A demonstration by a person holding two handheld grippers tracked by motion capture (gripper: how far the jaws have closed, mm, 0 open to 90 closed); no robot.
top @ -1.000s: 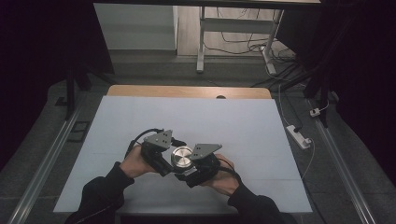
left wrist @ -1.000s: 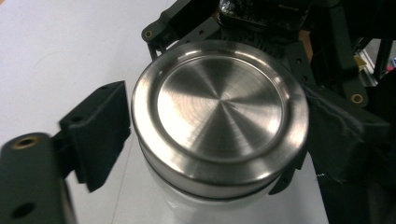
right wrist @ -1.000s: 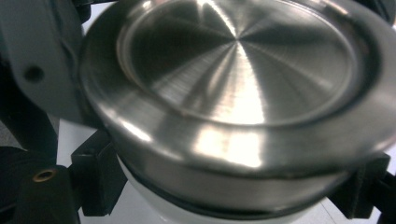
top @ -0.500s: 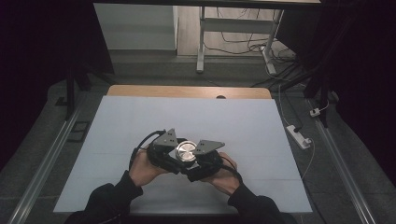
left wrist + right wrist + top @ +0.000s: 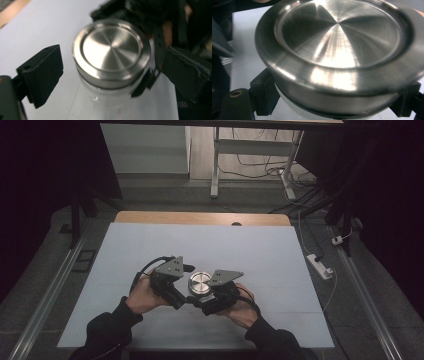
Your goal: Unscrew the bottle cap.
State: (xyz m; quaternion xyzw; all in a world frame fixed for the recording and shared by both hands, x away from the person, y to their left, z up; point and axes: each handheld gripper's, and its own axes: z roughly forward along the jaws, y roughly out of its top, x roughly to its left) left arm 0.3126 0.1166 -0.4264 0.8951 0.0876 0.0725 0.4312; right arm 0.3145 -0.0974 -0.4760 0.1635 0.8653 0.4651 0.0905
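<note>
A glass jar with a brushed steel lid (image 5: 200, 282) stands on the white table top (image 5: 240, 245), near its front. My right gripper (image 5: 334, 100) is shut on the jar (image 5: 332, 57) just under the lid's rim, one black jaw on each side. My left gripper (image 5: 92, 80) reaches around the lid (image 5: 112, 48) from the left. Its jaws have just been opening, and the left pad (image 5: 41, 75) stands clear of the lid. In the high view the left gripper (image 5: 186, 292) and the right gripper (image 5: 204, 299) meet at the jar, each held by a hand.
A wooden strip (image 5: 200, 217) edges the table's far side. On the floor to the right lies a white power strip (image 5: 320, 266) with cables. Metal rails (image 5: 45, 300) run along both sides of the table, and a desk frame (image 5: 216, 165) stands behind it.
The left gripper moved in toward the lid, then drew back slightly to the left. The right gripper and the jar kept still.
</note>
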